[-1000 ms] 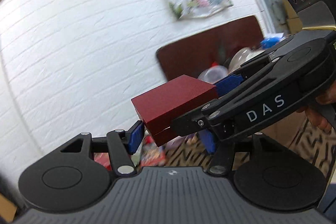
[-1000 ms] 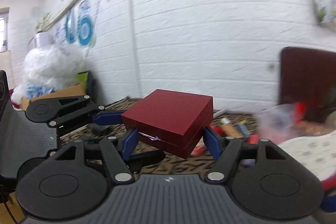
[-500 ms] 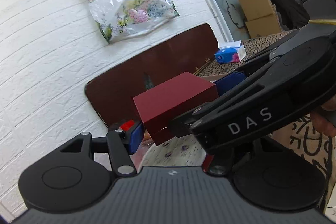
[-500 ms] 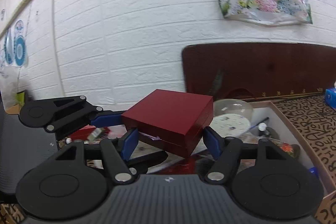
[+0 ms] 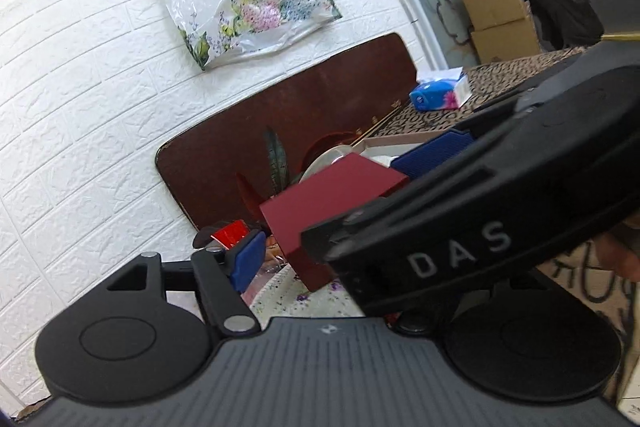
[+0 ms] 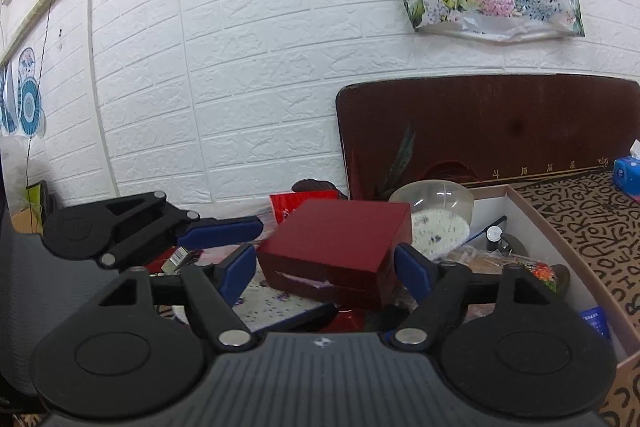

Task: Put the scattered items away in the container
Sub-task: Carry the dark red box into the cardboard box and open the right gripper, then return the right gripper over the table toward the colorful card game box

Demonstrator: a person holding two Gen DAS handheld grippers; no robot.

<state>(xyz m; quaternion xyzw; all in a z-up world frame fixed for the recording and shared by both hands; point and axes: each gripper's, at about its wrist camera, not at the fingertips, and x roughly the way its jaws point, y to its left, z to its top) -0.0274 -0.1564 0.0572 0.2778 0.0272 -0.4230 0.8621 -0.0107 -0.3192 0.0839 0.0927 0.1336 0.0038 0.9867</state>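
A dark red box (image 6: 340, 239) sits between the fingers of my right gripper (image 6: 325, 265), over the items in the cardboard container (image 6: 560, 239). The right fingers stand slightly apart from the box's sides. The box also shows in the left wrist view (image 5: 324, 207). My left gripper (image 5: 320, 243) reaches in from the left; its left finger (image 5: 248, 259) is a small gap away from the box, and its right finger is hidden behind the right gripper's body (image 5: 480, 227). Whether the box rests on the items below I cannot tell.
The container holds a clear round lid (image 6: 432, 199), a floral white item (image 6: 436, 231), a red packet (image 6: 296, 203) and other small things. A dark wooden board (image 6: 500, 127) leans on the white brick wall. A blue tissue pack (image 6: 626, 175) lies on the patterned cloth.
Both grippers carried the red box to the right and down over the container. The fingers of both grippers have spread, and gaps now show beside the box.
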